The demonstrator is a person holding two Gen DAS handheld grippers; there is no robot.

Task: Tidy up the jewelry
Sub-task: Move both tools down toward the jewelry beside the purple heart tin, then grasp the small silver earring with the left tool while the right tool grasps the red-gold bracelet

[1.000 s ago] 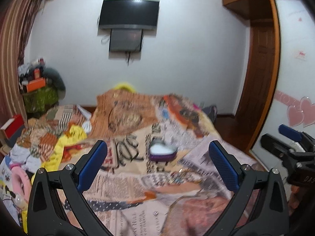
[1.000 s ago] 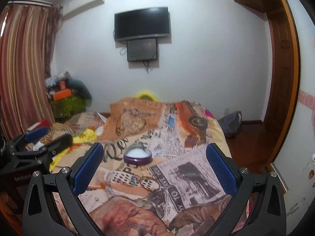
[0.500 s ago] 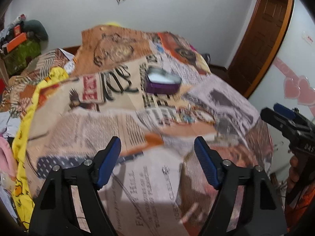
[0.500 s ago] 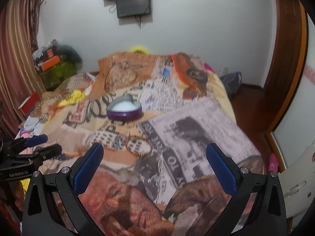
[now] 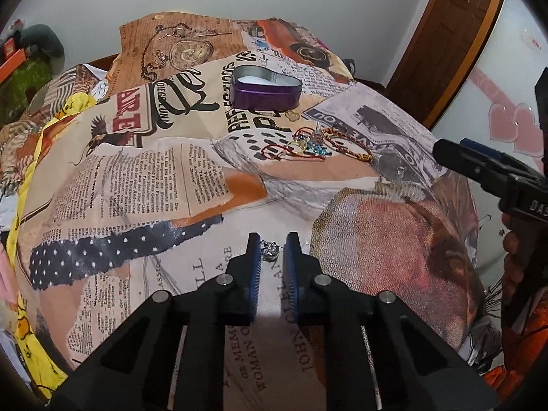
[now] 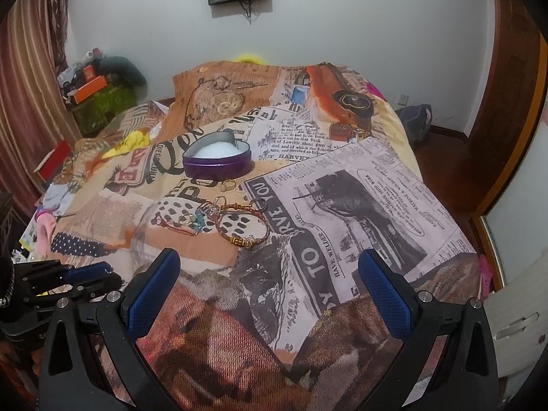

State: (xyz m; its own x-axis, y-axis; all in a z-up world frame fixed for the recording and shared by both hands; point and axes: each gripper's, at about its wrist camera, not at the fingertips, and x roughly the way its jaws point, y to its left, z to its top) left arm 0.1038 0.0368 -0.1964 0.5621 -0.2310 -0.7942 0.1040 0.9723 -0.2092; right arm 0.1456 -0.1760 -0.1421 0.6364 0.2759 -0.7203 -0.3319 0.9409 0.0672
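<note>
A purple heart-shaped tin [image 5: 265, 89] with white padding stands open on the printed bedspread; it also shows in the right wrist view [image 6: 217, 161]. Before it lies a pile of jewelry [image 5: 316, 144]: a gold braided bangle [image 6: 242, 227], red cords, blue beads and rings. My left gripper [image 5: 273, 251] is low at the bed's near edge, its jaws closed around a small silver piece [image 5: 270, 251]. My right gripper [image 6: 269, 282] is open and empty, above the bed's near part, short of the bangle.
The bedspread [image 6: 359, 205] covers the whole bed. Clutter and boxes [image 6: 96, 92] stand at the far left by a curtain. A wooden door [image 5: 455, 30] is at the right. The right gripper shows at the right edge of the left wrist view [image 5: 493, 171].
Both grippers tilted down and moved closer to the bed. My left gripper closed from wide open onto the small silver piece. My right gripper stayed open.
</note>
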